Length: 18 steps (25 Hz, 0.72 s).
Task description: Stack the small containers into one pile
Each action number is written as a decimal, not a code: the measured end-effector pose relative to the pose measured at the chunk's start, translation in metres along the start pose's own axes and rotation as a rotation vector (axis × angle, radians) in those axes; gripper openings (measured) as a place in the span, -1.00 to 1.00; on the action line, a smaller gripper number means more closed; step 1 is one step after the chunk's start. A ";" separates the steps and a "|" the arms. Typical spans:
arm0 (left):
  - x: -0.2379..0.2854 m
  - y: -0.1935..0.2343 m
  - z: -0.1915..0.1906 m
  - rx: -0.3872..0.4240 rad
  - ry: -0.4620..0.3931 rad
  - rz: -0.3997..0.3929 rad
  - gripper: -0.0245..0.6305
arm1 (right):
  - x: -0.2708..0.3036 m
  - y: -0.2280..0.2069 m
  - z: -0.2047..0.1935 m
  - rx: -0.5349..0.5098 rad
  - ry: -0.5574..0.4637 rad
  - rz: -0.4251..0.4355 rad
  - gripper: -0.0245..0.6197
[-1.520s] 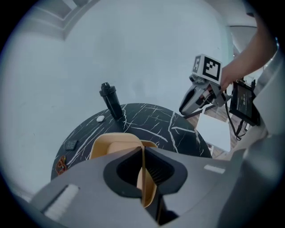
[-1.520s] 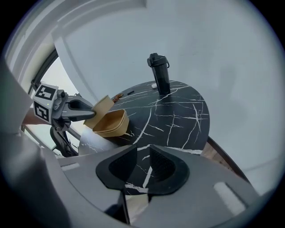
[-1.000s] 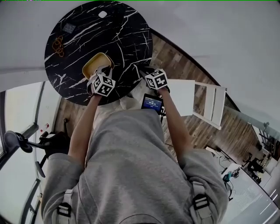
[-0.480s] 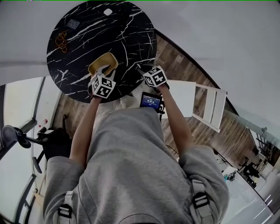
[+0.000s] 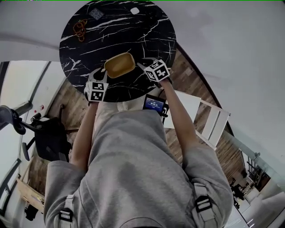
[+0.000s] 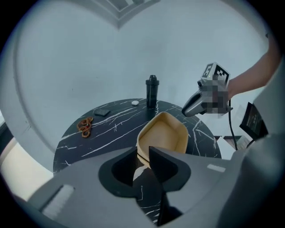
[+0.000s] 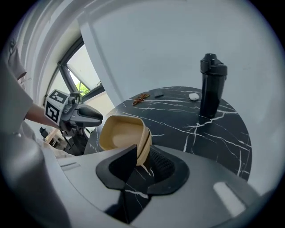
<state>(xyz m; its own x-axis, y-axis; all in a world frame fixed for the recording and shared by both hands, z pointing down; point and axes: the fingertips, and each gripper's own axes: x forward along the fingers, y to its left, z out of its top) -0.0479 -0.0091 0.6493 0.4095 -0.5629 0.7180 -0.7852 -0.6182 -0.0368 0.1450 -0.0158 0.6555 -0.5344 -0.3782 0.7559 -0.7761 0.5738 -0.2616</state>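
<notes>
A stack of tan containers (image 5: 119, 65) stands near the front of the round black marble table (image 5: 133, 35). My right gripper (image 5: 140, 66) is at the stack's right side. In the right gripper view the layered wall of the stack (image 7: 118, 131) sits between the jaws of the right gripper (image 7: 143, 158), touching both. My left gripper (image 5: 101, 78) sits back at the table's front left edge. In the left gripper view the stack (image 6: 164, 133) lies just beyond the tips of the left gripper (image 6: 142, 151). Its jaws are closing with a narrow gap, and no pad presses on anything.
A black bottle (image 7: 212, 84) stands upright at the far side (image 6: 152, 91). Brown rings (image 5: 80, 29), a grey card (image 5: 95, 13) and a small white object (image 5: 135, 10) lie at the far rim. A white chair (image 5: 209, 120) and a lit screen (image 5: 154, 103) are beside the person.
The left gripper has let go of the container and drawn back toward the table's edge. The container now sits further right, at the right gripper's jaws. The head camera has shifted.
</notes>
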 end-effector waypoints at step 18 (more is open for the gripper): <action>0.021 -0.005 0.005 -0.048 0.013 -0.139 -0.92 | 0.034 0.020 0.017 0.073 0.126 0.075 -0.78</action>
<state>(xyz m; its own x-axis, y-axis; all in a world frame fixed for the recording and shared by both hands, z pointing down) -0.0333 -0.0209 0.6611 0.5100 -0.4659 0.7231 -0.7427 -0.6625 0.0970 0.1052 -0.0297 0.6659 -0.5491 -0.2392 0.8008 -0.7604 0.5406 -0.3599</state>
